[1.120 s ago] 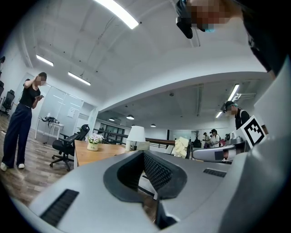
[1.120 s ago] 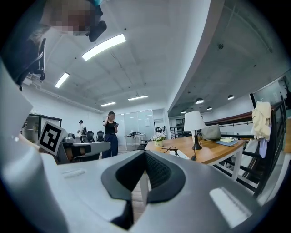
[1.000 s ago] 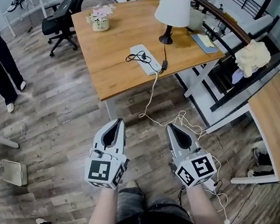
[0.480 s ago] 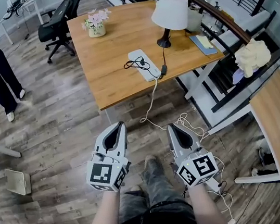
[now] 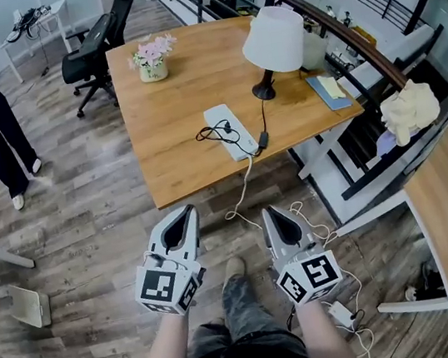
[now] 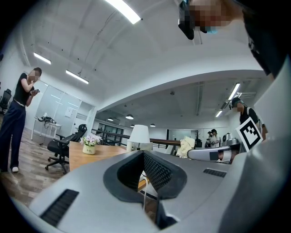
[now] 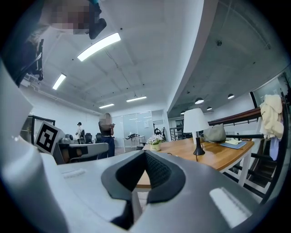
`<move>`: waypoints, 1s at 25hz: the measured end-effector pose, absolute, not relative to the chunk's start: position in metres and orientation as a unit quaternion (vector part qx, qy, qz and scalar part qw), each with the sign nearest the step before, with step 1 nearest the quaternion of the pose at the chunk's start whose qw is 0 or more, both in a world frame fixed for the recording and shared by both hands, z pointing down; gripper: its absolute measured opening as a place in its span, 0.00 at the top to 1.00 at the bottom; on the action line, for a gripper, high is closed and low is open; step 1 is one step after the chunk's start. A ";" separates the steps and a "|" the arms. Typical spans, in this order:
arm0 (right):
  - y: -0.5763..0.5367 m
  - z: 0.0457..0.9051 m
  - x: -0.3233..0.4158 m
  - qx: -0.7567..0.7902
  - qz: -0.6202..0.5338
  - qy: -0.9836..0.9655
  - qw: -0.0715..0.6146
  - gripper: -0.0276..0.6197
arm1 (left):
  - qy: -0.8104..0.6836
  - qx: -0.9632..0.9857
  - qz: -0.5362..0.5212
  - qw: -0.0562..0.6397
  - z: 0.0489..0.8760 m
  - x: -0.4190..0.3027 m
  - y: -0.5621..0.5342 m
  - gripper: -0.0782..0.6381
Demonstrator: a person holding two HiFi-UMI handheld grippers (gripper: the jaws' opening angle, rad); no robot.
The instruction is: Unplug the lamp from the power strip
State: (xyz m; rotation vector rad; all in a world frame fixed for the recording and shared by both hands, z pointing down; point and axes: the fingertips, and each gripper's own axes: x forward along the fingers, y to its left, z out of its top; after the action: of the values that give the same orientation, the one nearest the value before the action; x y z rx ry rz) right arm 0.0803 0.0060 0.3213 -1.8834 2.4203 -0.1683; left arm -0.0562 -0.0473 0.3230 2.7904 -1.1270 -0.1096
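Head view: I'm standing short of the table (image 5: pixel 172 115), both grippers held low, well apart from everything on it. Left gripper (image 5: pixel 186 214) & right gripper (image 5: pixel 269 211) each have jaws pressed together w/ nothing between; no point spreading them before I'm in reach. The lamp (image 5: pixel 273 38) stands at the table's right, and its black cord (image 5: pixel 264 117) runs to the power strip (image 5: pixel 229 131) near the front edge. Which plug is the lamp's I can't quite tell, prob. the one at the strip's right end.

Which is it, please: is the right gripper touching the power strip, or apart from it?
Apart. The head view shows the right gripper above the floor, short of the table where the power strip lies.
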 end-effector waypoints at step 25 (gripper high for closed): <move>-0.174 0.381 0.155 -0.578 -0.103 0.810 -0.016 0.95 | -0.368 0.924 -0.001 0.104 0.377 0.042 -0.199 0.90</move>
State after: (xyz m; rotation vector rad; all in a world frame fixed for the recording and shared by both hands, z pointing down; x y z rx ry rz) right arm 0.1546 -0.1735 0.3806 -1.8342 2.5700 -0.3255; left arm 0.0422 -0.1988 0.3767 2.7252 -1.0845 -0.0016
